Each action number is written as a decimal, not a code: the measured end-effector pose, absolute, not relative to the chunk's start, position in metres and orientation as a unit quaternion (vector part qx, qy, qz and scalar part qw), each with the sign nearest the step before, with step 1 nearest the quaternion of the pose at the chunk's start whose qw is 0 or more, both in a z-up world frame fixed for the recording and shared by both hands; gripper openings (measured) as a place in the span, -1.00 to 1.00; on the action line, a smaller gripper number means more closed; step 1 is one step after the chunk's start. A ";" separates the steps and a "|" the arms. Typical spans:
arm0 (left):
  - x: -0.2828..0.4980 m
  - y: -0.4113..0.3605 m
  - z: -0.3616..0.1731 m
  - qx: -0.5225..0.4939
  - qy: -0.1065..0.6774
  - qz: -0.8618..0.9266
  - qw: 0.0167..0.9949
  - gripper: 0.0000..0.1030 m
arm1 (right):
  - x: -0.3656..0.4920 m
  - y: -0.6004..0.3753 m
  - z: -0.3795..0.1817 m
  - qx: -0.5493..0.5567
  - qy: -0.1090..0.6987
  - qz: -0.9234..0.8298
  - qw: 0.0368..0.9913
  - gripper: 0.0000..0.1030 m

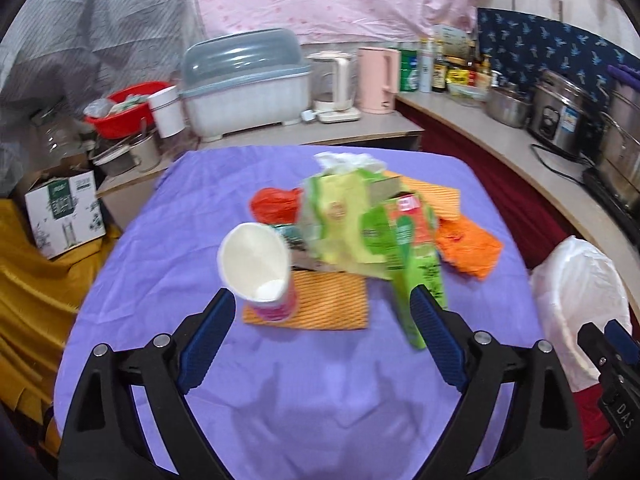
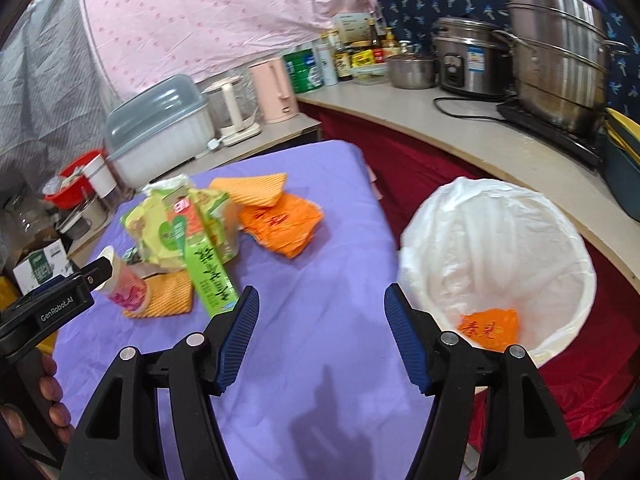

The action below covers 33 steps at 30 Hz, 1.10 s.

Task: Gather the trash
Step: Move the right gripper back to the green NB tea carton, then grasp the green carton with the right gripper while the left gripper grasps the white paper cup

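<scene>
Now 1 paper cup [image 1: 256, 268], 2 striped cloths (orange); left tool [image 1: 324, 312], right tool [image 2: 320, 312] agape, empty.

Black claw [image 1: 322, 300], ribbed blue pads [image 1: 208, 344], apparently silver screws.

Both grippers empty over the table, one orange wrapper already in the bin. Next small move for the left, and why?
Probably ease the left gripper forward and left so its open jaws straddle the paper cup. The cup stands nearest, upright on an orange cloth, just past the left finger, and nothing is between the jaws.
</scene>
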<state>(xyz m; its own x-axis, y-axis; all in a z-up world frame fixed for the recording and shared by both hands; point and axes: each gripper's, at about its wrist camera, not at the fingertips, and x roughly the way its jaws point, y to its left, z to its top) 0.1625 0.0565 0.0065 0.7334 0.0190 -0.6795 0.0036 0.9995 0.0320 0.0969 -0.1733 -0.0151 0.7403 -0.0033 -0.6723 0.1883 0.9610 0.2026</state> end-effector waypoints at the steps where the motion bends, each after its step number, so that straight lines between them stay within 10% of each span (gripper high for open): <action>1: 0.164 0.066 0.004 0.011 0.368 0.012 0.930 0.72 | 0.101 -0.165 -0.018 0.128 0.361 -0.044 0.923 0.23; 27: 0.227 0.122 -0.059 -0.061 0.430 -0.001 0.901 0.75 | 0.210 -0.073 -0.087 0.087 0.420 0.038 0.902 0.26; 33: 0.233 0.120 -0.063 -0.058 0.433 -0.019 0.900 0.51 | 0.224 -0.071 -0.092 0.081 0.418 0.038 0.904 0.32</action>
